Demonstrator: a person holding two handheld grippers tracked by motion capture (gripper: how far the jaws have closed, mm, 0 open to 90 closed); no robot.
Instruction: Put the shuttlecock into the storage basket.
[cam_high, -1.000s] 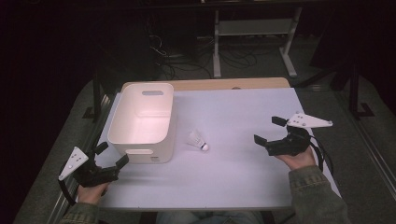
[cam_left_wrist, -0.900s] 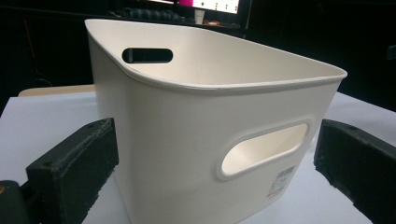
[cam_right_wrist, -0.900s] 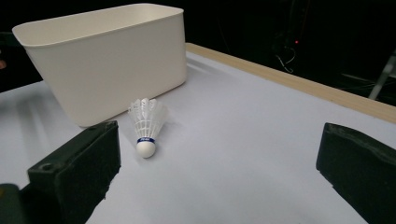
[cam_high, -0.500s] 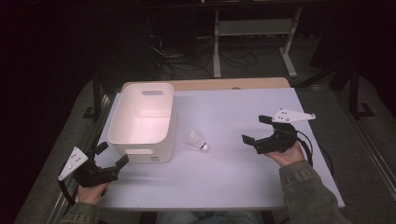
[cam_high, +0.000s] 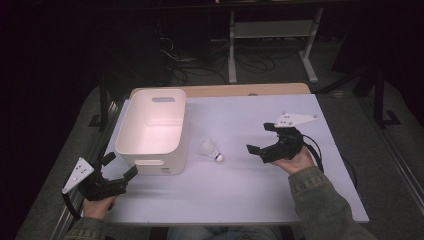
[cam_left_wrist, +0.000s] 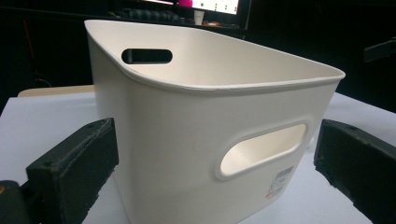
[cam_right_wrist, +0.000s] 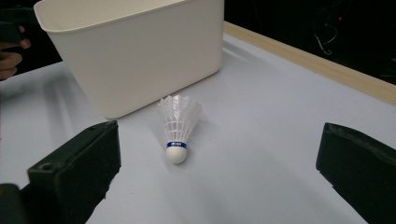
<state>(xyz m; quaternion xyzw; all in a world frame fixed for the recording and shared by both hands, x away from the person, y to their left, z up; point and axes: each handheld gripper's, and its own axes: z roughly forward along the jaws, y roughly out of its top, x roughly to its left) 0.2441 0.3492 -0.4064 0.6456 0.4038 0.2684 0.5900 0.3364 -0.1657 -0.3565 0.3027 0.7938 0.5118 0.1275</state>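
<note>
Shuttlecock lies between right tool's spread jaws; untouched.

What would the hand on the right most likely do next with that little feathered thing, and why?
Probably ease the right gripper forward until its open jaws straddle the shuttlecock, then close. The shuttlecock lies on the table between the jaws' line of sight, not yet touched, beside the white bin. The left gripper waits open near the bin.
</note>
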